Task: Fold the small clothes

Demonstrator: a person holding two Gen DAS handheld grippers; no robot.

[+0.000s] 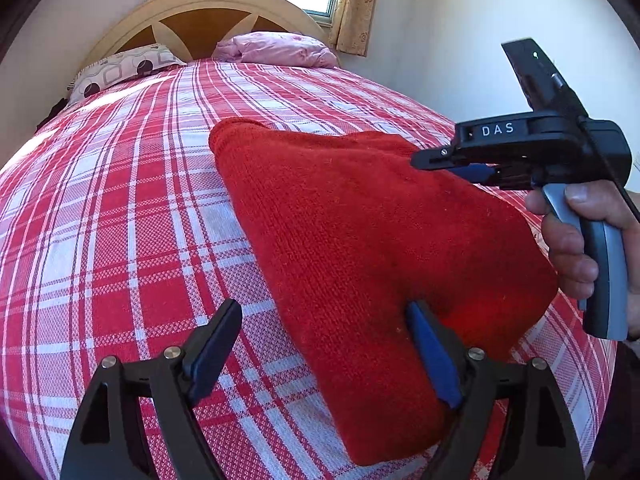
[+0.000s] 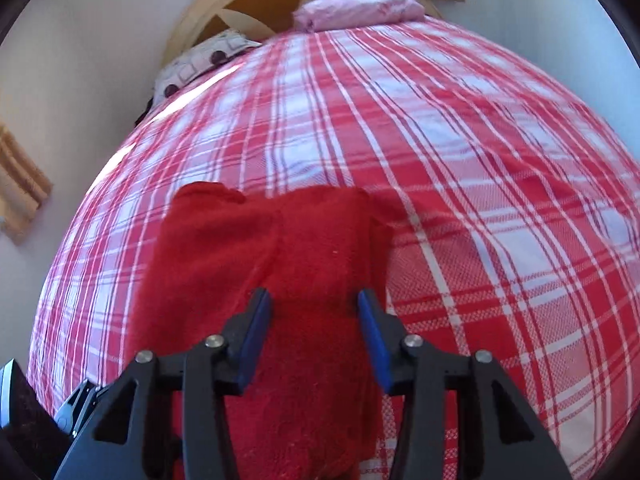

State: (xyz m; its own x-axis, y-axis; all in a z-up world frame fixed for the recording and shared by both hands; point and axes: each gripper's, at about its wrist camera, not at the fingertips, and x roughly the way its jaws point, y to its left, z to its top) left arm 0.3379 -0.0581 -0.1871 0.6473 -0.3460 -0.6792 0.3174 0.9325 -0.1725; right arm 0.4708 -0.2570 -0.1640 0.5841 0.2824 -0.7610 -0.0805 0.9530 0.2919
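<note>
Red knit garment [image 1: 360, 232] folded, claws apart

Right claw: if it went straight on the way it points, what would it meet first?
Probably the red garment, which already lies between the open right claw fingers; beyond it, the plaid bedspread.

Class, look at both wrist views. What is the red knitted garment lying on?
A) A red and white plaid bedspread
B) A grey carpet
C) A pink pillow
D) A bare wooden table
A: the red knitted garment rests flat on the red and white plaid bedspread, well short of the pink pillow by the headboard.
</note>
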